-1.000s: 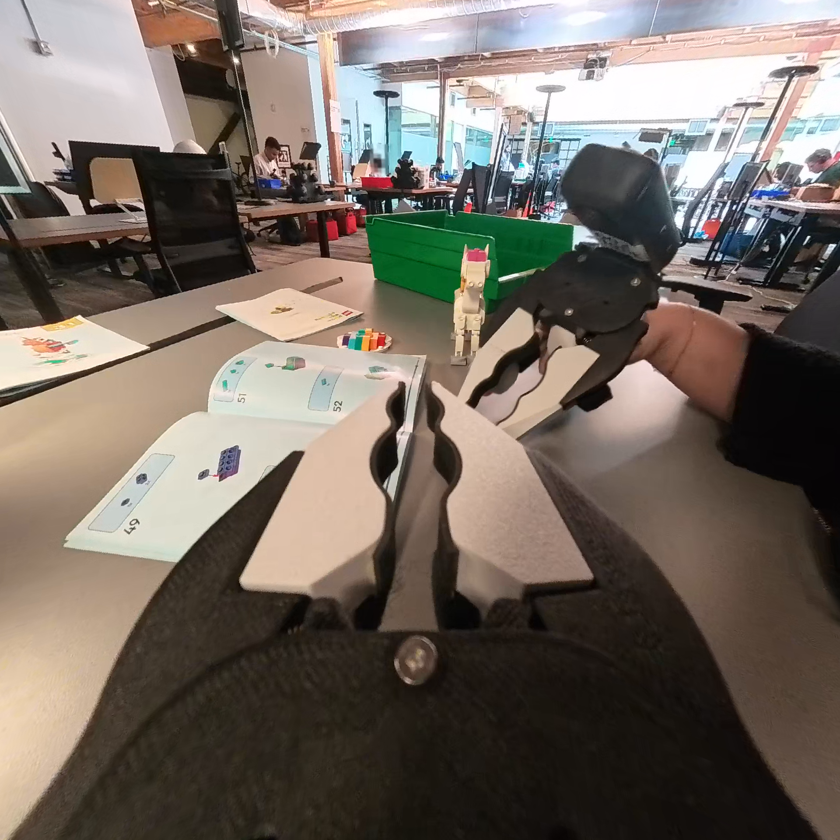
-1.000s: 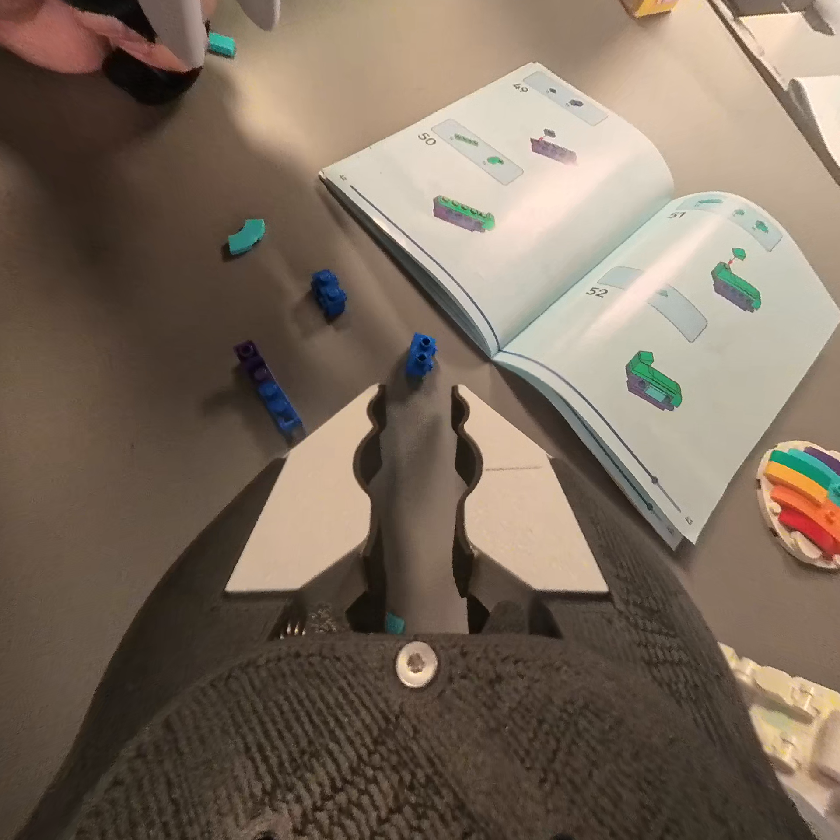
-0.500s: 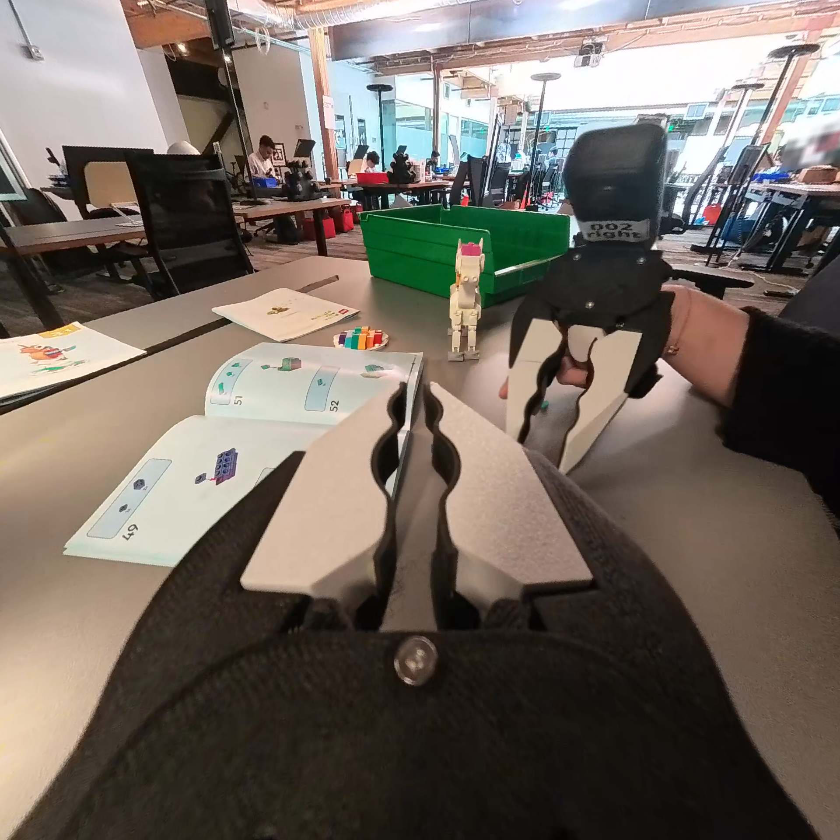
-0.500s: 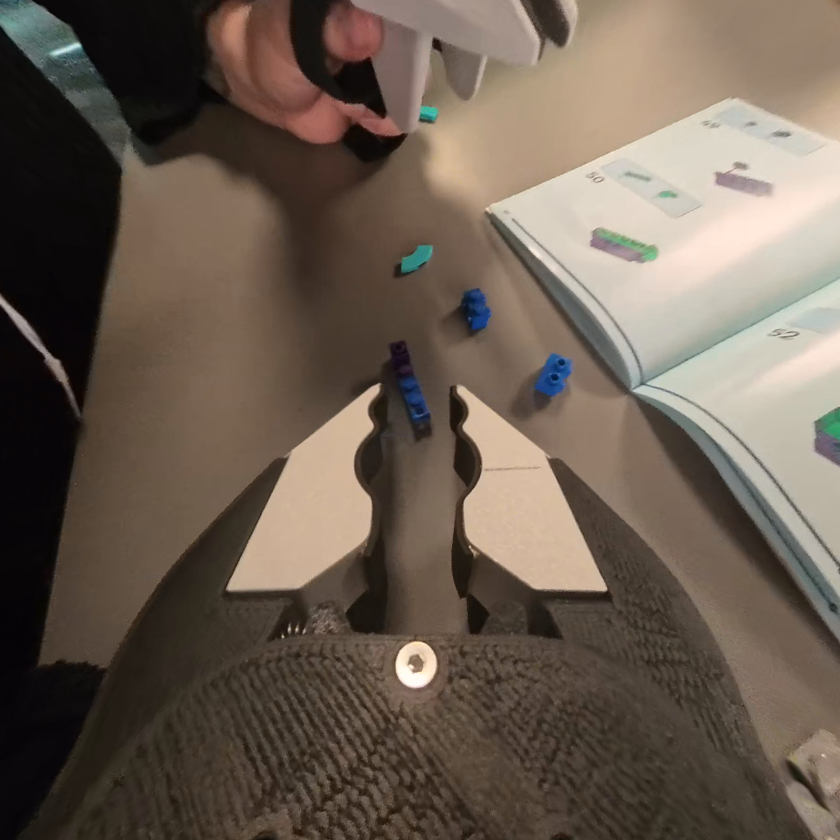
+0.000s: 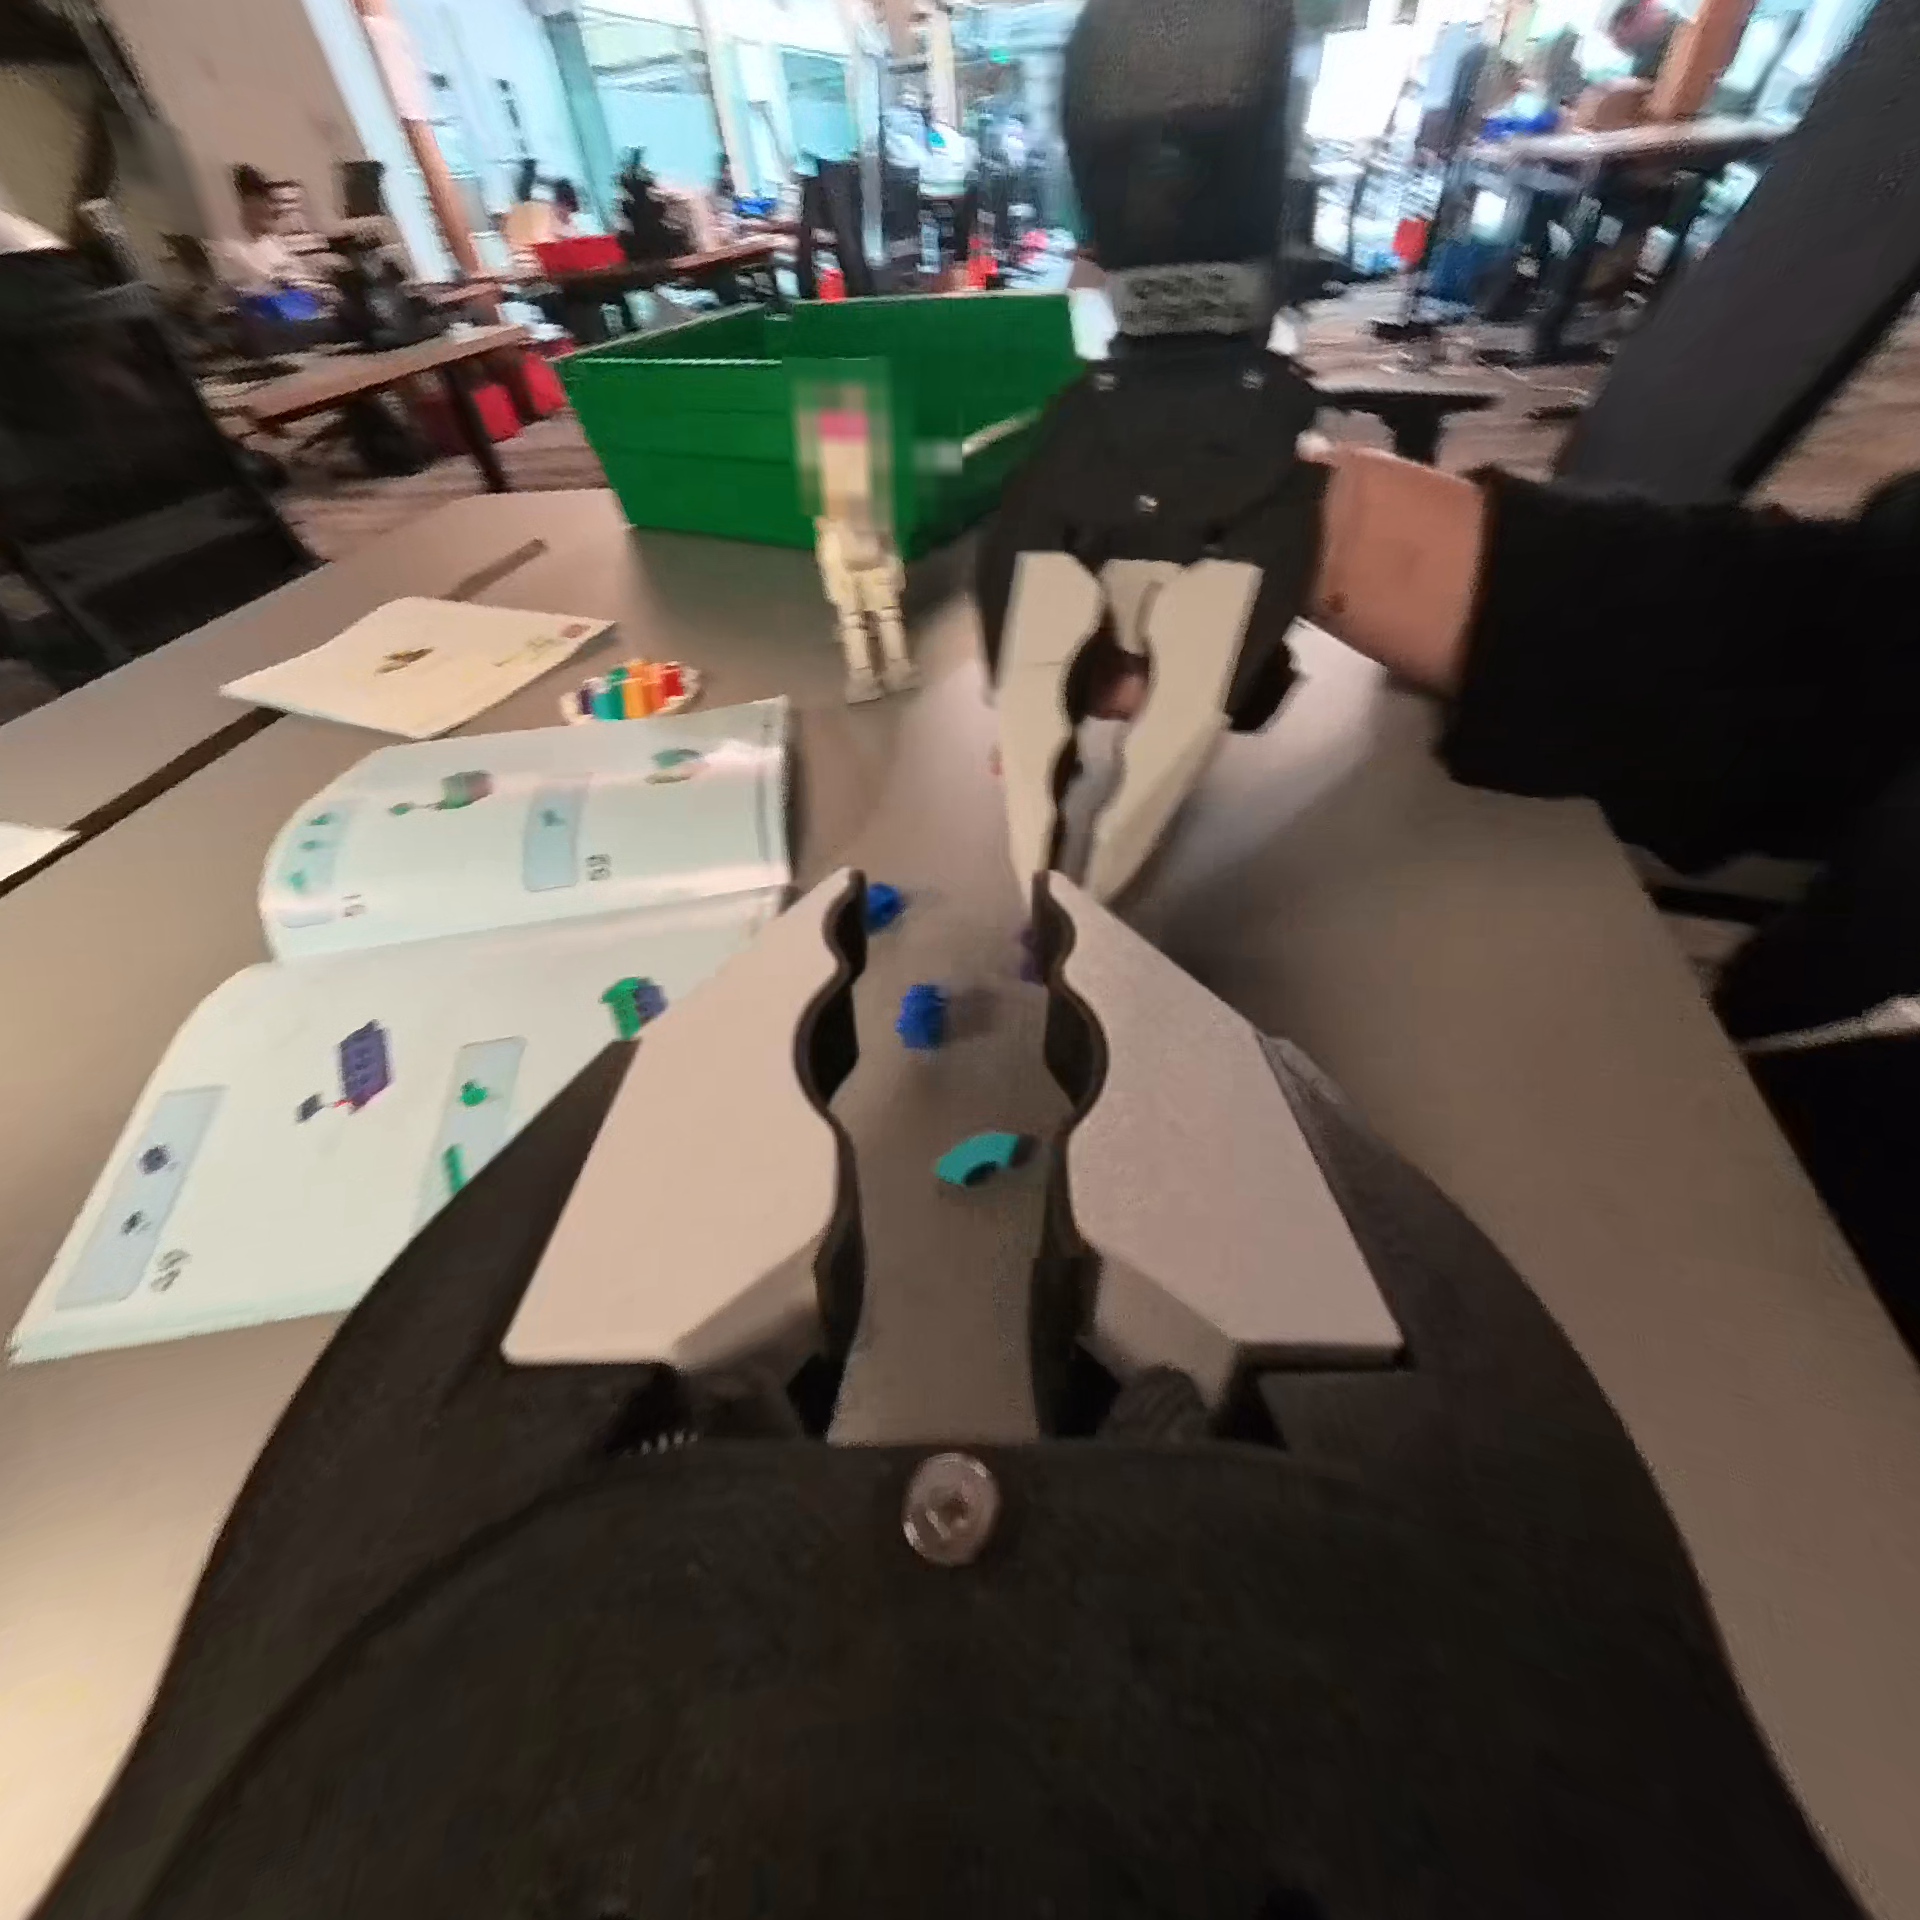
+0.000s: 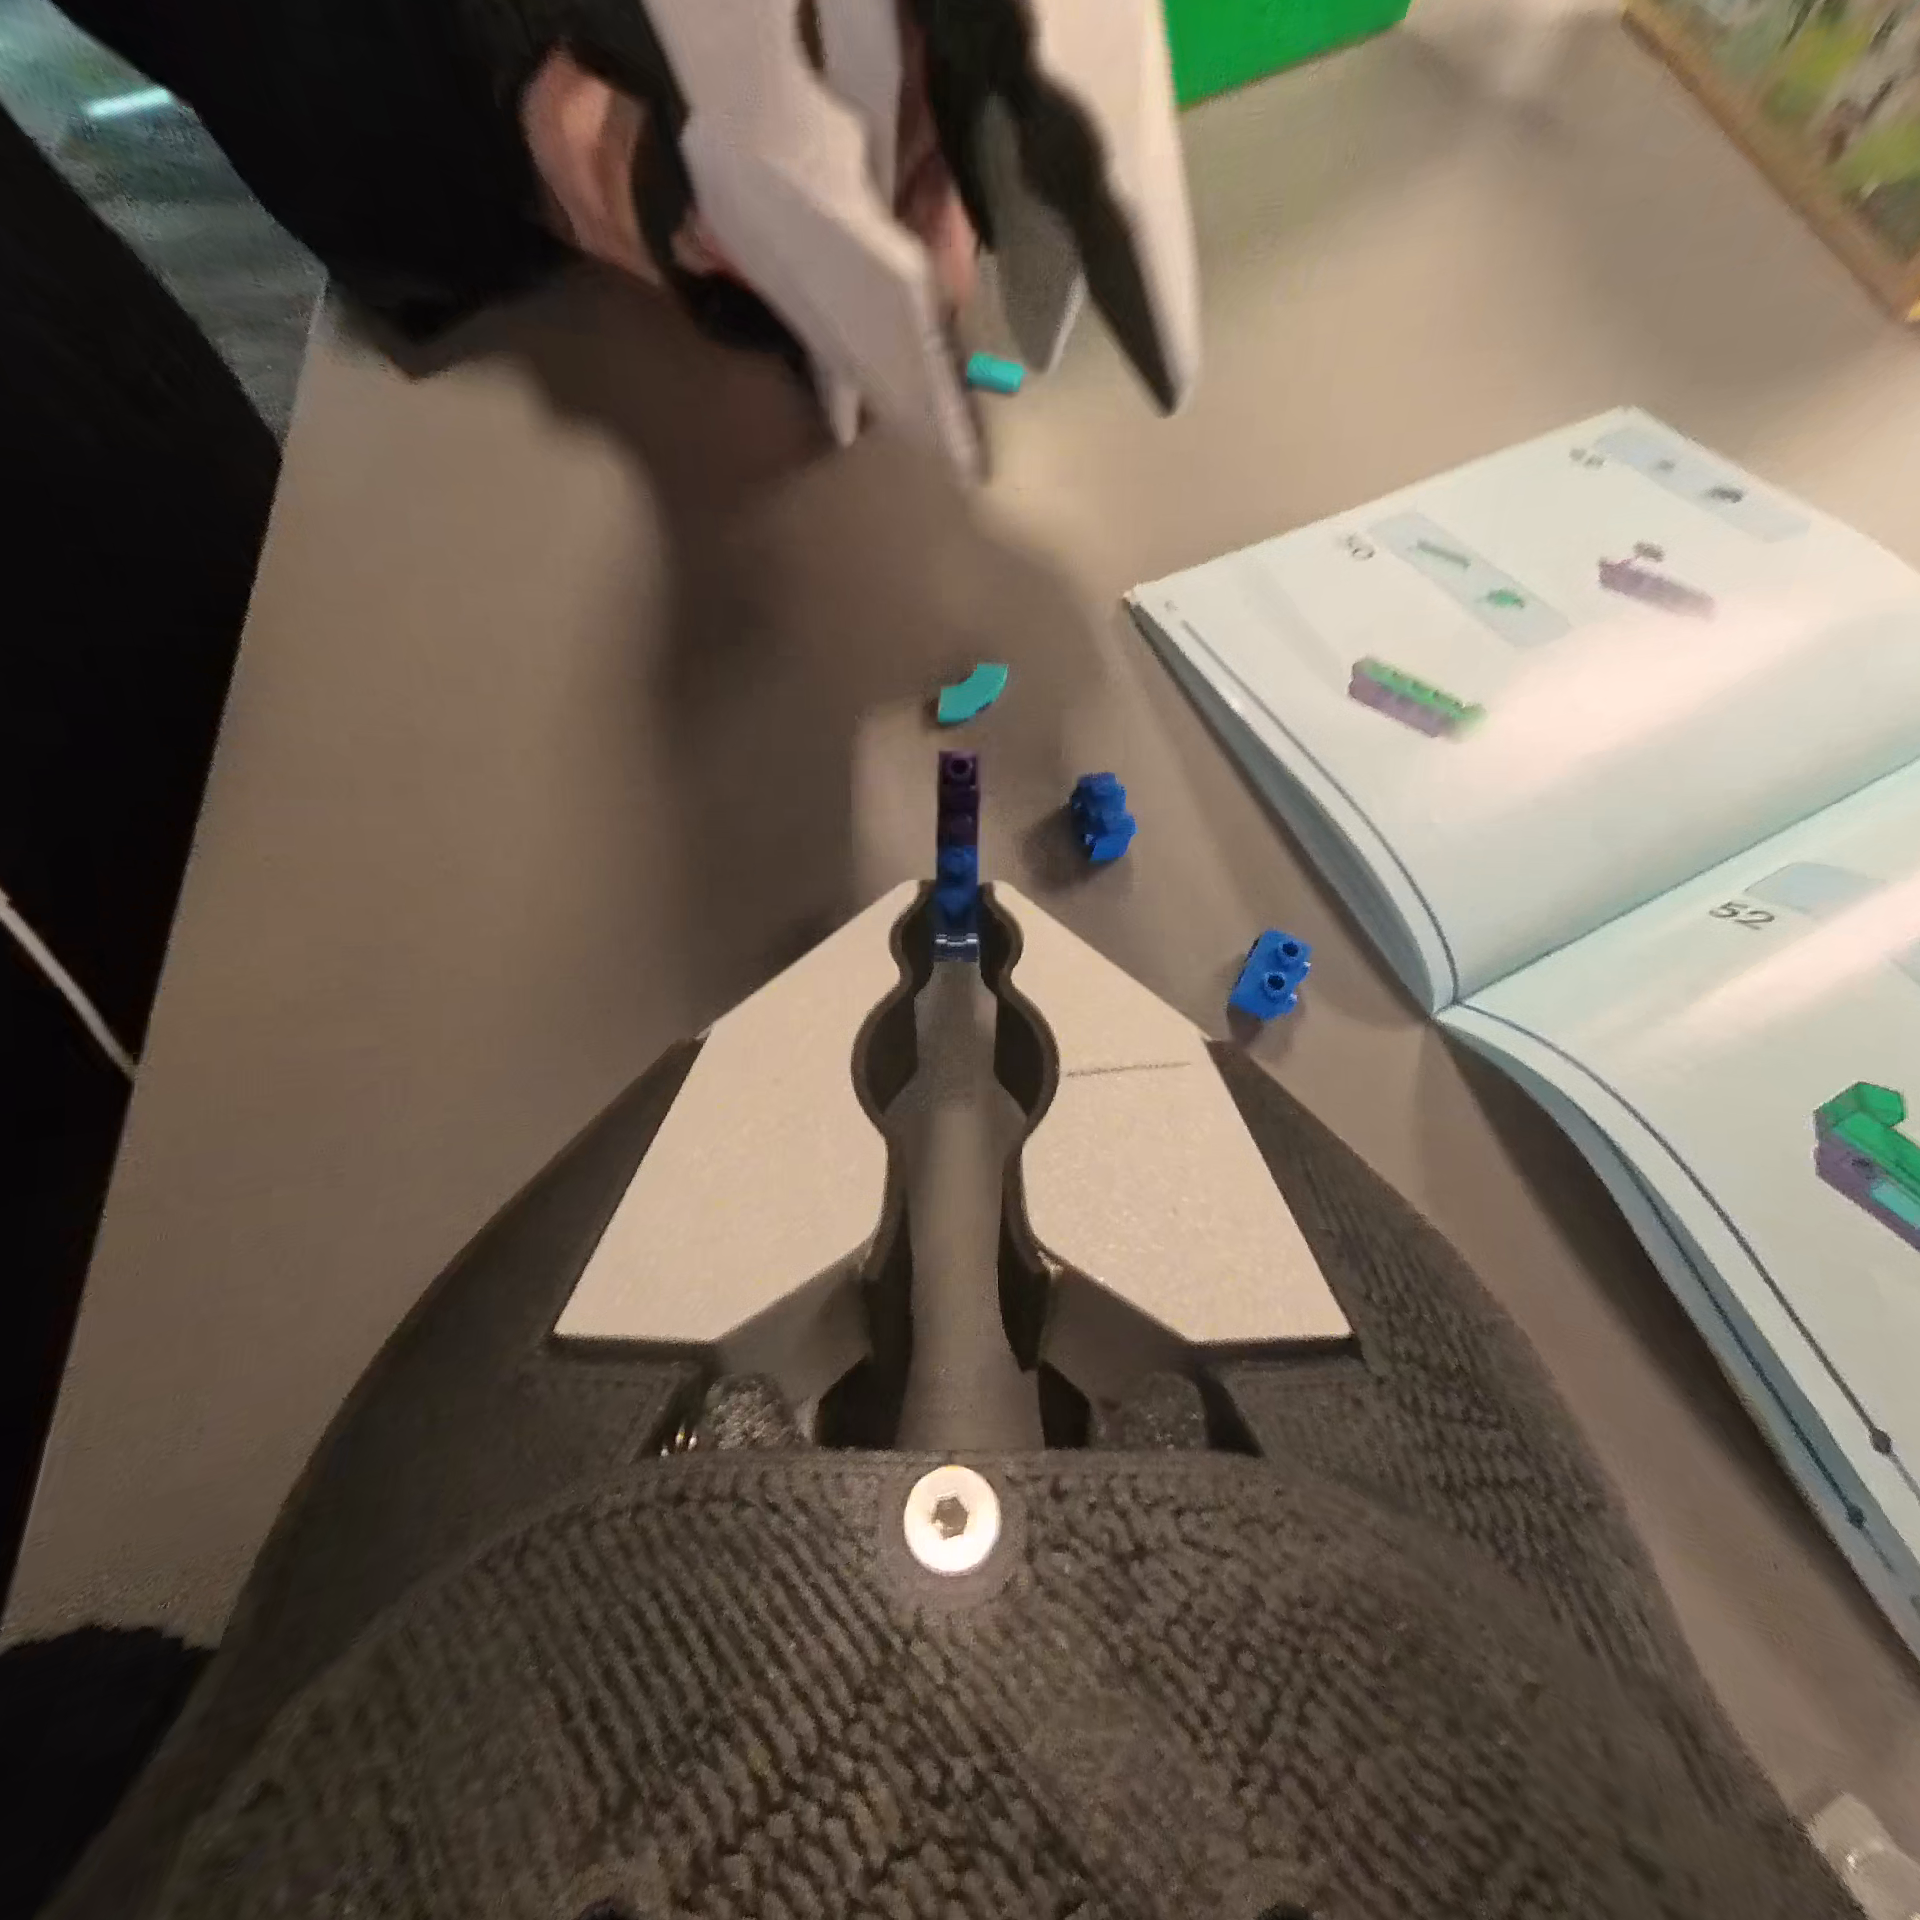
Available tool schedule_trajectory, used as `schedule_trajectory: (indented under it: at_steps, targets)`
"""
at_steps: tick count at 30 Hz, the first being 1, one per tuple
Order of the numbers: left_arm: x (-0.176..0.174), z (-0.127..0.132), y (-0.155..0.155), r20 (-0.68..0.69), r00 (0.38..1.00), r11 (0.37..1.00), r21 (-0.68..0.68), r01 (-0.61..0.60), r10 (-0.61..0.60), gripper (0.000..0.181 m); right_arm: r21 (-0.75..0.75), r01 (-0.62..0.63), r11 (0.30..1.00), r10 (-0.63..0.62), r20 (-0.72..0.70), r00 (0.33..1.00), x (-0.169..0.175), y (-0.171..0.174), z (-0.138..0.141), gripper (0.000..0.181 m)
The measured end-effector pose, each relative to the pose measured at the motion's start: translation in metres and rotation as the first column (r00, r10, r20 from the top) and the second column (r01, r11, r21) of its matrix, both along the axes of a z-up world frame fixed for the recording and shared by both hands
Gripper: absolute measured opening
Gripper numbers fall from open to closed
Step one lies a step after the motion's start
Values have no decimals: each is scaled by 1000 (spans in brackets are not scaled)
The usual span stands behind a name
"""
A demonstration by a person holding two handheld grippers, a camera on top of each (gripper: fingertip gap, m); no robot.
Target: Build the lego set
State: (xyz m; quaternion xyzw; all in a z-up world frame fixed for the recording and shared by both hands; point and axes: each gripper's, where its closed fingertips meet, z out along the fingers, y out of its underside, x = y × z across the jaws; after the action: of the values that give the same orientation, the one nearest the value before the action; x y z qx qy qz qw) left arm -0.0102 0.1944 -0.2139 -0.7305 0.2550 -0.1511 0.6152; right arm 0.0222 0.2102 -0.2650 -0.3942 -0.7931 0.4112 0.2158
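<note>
My right gripper [image 6: 957,902] is shut on the blue end of a purple-and-blue brick strip [image 6: 957,821], and the purple end sticks out forward, low over the grey table. Two loose blue bricks [image 6: 1101,818] [image 6: 1270,974] lie to its right, and a teal curved piece [image 6: 971,694] lies just beyond it. My left gripper [image 5: 951,902] is open and empty, tilted down over the same bricks, with a blue brick [image 5: 923,1013] and the teal curved piece [image 5: 977,1155] showing between its fingers. The right gripper [image 5: 1070,878] points down just beyond it. A small teal piece [image 6: 992,372] lies under the left gripper [image 6: 1039,416].
An open instruction booklet [image 5: 468,935] lies left of the bricks and shows in the right wrist view [image 6: 1558,779]. Behind it are a round rainbow piece [image 5: 634,691], a white brick figure [image 5: 868,613], a green bin [image 5: 727,436] and a second booklet [image 5: 416,660]. The table edge lies to the right. There is about 7 cm between the tips of the two grippers.
My right gripper has moved onto the purple-and-blue strip and shut on it. My left gripper has opened and tilted down towards the loose bricks.
</note>
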Motion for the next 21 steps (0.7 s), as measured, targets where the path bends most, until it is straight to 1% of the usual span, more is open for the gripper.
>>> schedule_trajectory:
  at_steps: [1, 4, 11, 14, 17, 21]
  targets:
    - [6, -5, -4, -25, 999, 999, -24, 36, -37, 32, -11, 1, 1000, -1, -9, 1000, 0, 0, 2, 6]
    - [13, -19, -5, -83, 995, 993, -102, 54, -63, 35, -30, -11, 999, 11, -28, 1000, -1, -2, 6, 6]
    - [21, -32, -8, -82, 989, 972, -213, 102, -122, 31, -37, -60, 998, 57, -78, 995, -5, -17, 14, 6]
    - [25, -36, -10, -95, 984, 964, -236, 125, -151, 25, -48, -79, 996, 74, -99, 992, -6, -22, 18, 6]
    - [29, -37, -14, -107, 977, 959, -238, 157, -186, 10, -52, -94, 994, 88, -115, 990, -6, -26, 21, 6]
    - [28, -37, -14, -86, 980, 955, -254, 153, -180, 7, -55, -96, 994, 88, -125, 988, -7, -27, 22, 6]
